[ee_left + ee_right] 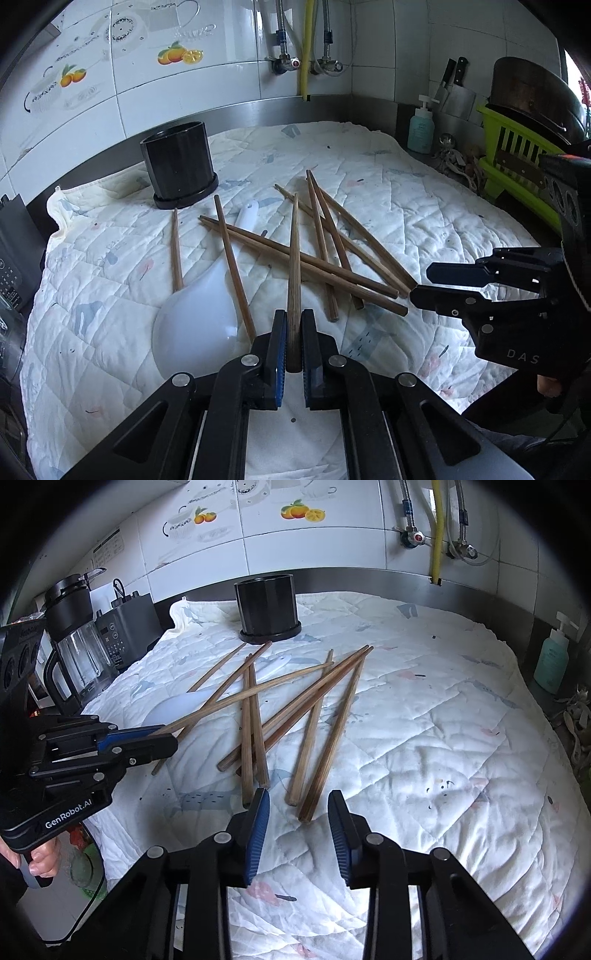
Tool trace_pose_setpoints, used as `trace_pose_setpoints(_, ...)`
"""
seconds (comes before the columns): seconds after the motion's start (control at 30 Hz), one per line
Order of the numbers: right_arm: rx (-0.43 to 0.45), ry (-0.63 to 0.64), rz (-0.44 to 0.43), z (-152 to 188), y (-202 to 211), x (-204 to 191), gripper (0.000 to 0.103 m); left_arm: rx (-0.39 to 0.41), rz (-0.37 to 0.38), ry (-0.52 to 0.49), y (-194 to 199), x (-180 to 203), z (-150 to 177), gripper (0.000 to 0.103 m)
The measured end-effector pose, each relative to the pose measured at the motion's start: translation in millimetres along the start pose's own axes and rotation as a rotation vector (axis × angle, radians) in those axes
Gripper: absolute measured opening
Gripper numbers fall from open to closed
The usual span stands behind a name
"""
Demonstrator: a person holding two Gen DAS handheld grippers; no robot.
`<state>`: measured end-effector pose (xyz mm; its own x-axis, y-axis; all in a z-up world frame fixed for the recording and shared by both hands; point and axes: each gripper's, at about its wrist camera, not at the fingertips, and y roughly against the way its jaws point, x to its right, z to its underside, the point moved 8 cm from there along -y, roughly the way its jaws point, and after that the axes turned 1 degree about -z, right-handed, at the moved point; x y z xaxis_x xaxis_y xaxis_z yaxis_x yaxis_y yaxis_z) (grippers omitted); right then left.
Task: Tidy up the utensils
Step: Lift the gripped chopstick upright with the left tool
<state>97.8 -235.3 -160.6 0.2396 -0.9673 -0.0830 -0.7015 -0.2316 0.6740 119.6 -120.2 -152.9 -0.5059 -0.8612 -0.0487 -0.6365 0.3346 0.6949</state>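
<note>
- One wooden chopstick (294, 266) is clamped at its thick end in the left hand-held gripper (294, 328), its tip pointing to the far edge of the desk.
- The other chopsticks (295, 716) lie crossed in the middle of the quilted cloth (443, 738), partly over a white spoon (195, 321).
- The right hand-held gripper (298, 812) is released, its jaws apart at the near ends of the pile.
- A black holder (179, 166) stands near the far left corner.

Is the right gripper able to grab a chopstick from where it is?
Probably yes: the right gripper is open, with loose chopstick ends lying just ahead of its fingertips on the quilt, nothing between.
</note>
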Motion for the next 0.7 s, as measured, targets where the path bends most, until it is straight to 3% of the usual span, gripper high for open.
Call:
trace_pose_setpoints(0.3,-0.020,-0.020,-0.001,4.0,-9.5,4.2,0.024,0.042,0.010,0.016,13.0,-3.6,-14.8,0.007)
trace_pose_setpoints(0.7,0.002,-0.009,0.007,-3.1,-3.3,4.2,0.024,0.094,-0.005,0.050,29.5,-19.6,-29.6,0.007)
